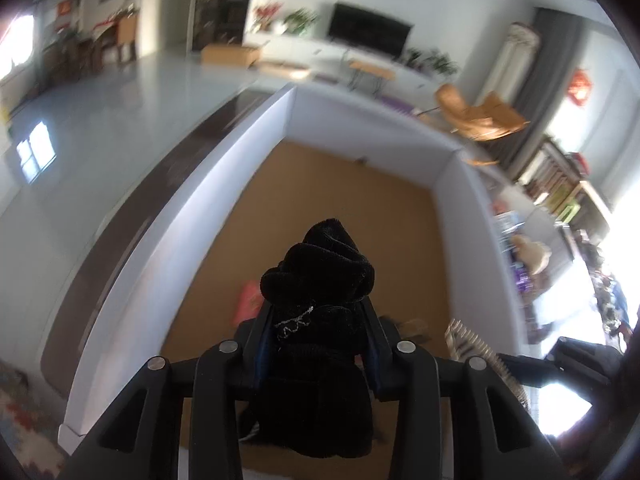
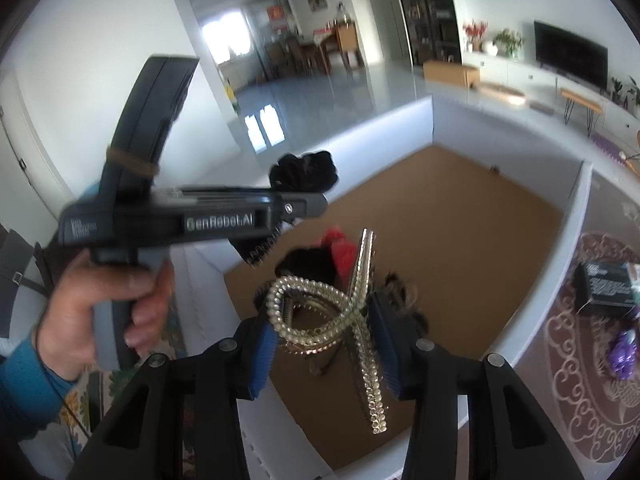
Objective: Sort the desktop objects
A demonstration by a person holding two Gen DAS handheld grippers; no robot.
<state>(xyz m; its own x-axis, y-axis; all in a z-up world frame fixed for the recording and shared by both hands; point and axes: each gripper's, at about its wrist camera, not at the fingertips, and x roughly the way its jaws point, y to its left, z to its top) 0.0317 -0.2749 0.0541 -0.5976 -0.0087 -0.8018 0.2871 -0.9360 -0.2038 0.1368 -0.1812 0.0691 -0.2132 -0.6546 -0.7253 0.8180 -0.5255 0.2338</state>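
Between the left tongs (image 1: 318, 320), a black velvet scrunchie (image 1: 320, 272) is sitting clamped, its folds bulging up past the fingertips and its lower part hanging down behind the pads. Below and ahead of these tongs, a white-walled box (image 1: 224, 168) with a brown cardboard floor is lying open. Just left of the tongs' tips, a pink item (image 1: 249, 300) is resting on that floor, too blurred to name. At the tongs' right, a row of pearly beads (image 1: 476, 344) is showing at the edge of the view.

Across at the right tongs (image 2: 320, 332), the blue-padded fingers (image 2: 262, 356) are closing on a pearl hair clip (image 2: 320, 308), whose looped strand is curling between them while a beaded tail is hanging down past the right pad. Just beyond the tips, a red item (image 2: 340, 246), a second dark scrunchie (image 2: 306, 266) and a silver clip (image 2: 362, 260) are lying together on the box floor (image 2: 460, 240). Up and to the left of the right tongs, a hand (image 2: 100, 312) is gripping the handle of the left tool, which is holding the black scrunchie (image 2: 304, 170) over the box's near-left wall. Off to the right of the tongs, outside the box, a dark packet (image 2: 604, 288) and a purple item (image 2: 624, 350) are resting on a patterned rug (image 2: 568, 360).
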